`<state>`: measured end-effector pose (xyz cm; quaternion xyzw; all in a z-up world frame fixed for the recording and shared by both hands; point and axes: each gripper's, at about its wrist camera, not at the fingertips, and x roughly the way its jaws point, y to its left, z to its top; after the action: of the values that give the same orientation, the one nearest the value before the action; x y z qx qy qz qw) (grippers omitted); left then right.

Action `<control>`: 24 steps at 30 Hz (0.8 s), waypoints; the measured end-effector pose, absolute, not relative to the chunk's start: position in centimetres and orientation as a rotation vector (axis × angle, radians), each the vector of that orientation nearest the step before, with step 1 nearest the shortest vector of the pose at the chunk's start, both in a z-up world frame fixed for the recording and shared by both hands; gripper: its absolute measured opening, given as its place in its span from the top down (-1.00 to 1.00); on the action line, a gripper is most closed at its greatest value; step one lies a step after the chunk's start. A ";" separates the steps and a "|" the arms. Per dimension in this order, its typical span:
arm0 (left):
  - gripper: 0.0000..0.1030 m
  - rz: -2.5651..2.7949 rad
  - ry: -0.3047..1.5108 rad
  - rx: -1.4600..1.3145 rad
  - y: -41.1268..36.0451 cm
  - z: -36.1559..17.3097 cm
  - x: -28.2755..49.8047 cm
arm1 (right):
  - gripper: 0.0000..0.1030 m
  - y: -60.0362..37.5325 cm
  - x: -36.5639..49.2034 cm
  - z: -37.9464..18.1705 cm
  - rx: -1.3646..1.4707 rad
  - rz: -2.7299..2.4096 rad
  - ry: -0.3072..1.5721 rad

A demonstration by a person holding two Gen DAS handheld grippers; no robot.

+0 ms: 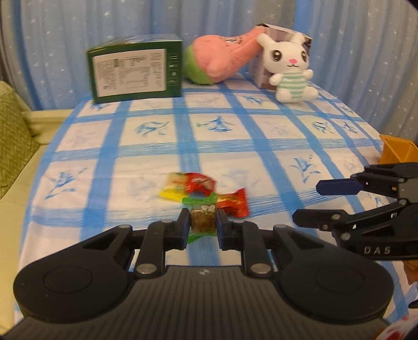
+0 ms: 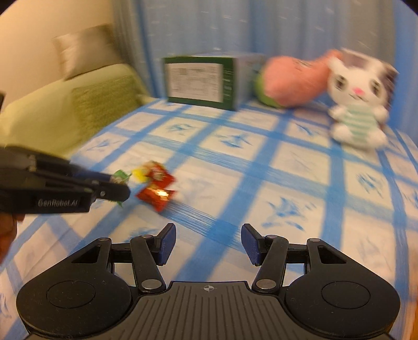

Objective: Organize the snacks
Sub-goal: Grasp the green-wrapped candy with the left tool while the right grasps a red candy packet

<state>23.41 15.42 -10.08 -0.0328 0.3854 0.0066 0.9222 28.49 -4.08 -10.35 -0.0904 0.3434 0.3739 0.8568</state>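
Left gripper: jaws narrow, clamped on a green-wrapped snack, its brown filling between the pads and green wrapper ends showing above and below them.

Right gripper: jaws standing apart, nothing between them; only the blue-checked cloth lies beneath.

Red snack packet: on the cloth, just beyond the left jaws and to their right, touching or nearly touching the green wrapper.

Red-and-yellow packets: a small blurred cluster just ahead of the left jaws, slightly to their left. In the right wrist view the whole cluster lies ahead of the right jaws and to their left.

Green box: upright, label facing the cameras, far ahead of the left jaws and to their left, at the back edge of the cloth.

Pink and green plush: beside the box, leaning toward a small carton.

White rabbit plush: seated against the carton, far ahead and right of the left jaws.

Orange container: partly seen at the right edge, beyond the right gripper.

Blue starred curtain: behind everything.
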 end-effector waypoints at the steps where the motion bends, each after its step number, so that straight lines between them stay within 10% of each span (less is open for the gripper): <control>1: 0.64 0.022 0.798 -0.071 15.8 -10.1 23.3 | -0.08 -3.5 28.5 -10.4 -0.202 0.814 0.715; 18: 0.64 0.053 0.832 -0.157 18.6 -11.1 23.3 | -0.07 5.4 29.5 -12.4 -0.555 1.027 0.577; 24: 0.64 0.043 0.832 -0.166 18.7 -11.0 23.3 | 0.48 5.6 29.7 -12.7 -0.512 1.041 0.657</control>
<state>23.26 18.68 -11.04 -0.0805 0.4035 0.0208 0.9112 29.70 5.63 -12.66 -0.2373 0.3047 0.4828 0.7860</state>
